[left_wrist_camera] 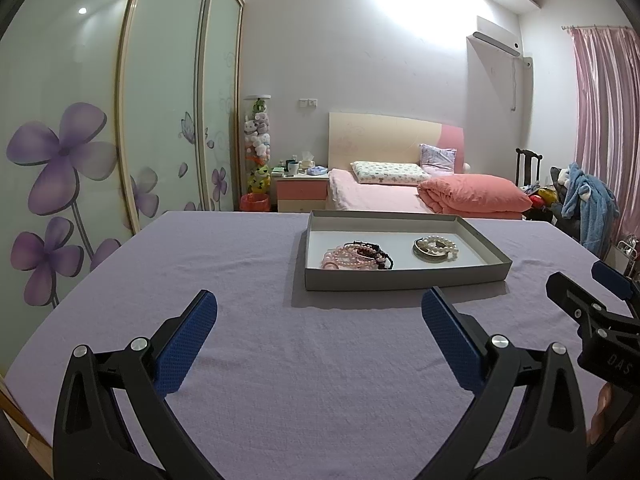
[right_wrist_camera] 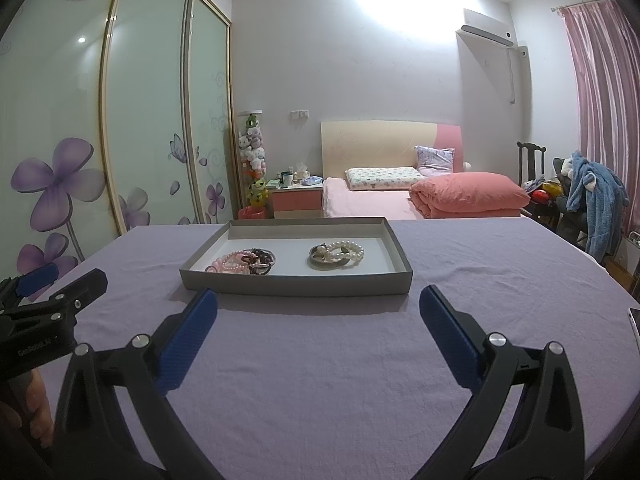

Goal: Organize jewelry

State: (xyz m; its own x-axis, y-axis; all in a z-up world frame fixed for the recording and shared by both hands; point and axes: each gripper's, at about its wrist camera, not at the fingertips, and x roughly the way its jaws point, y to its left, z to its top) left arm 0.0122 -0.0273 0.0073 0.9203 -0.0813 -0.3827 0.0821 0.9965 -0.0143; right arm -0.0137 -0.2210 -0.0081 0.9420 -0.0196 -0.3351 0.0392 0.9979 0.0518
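A grey shallow box (left_wrist_camera: 404, 276) (right_wrist_camera: 296, 282) stands on the purple tablecloth. In its left part lies a pile of pink and dark bead bracelets (left_wrist_camera: 358, 258) (right_wrist_camera: 244, 261). In its right part lie a white pearl bracelet on a metal bangle (left_wrist_camera: 436, 247) (right_wrist_camera: 338, 255). My left gripper (left_wrist_camera: 320, 312) is open and empty, short of the box. My right gripper (right_wrist_camera: 318, 312) is open and empty, just before the box's near wall. Each gripper shows at the edge of the other's view: the right one (left_wrist_camera: 592, 288), the left one (right_wrist_camera: 60, 280).
The purple cloth-covered table (left_wrist_camera: 240, 264) (right_wrist_camera: 500, 264) has its far edge just behind the box. Beyond are a bed, a nightstand, wardrobe doors at left and a chair with clothes at right. A white object's corner (right_wrist_camera: 634, 320) lies at the table's right edge.
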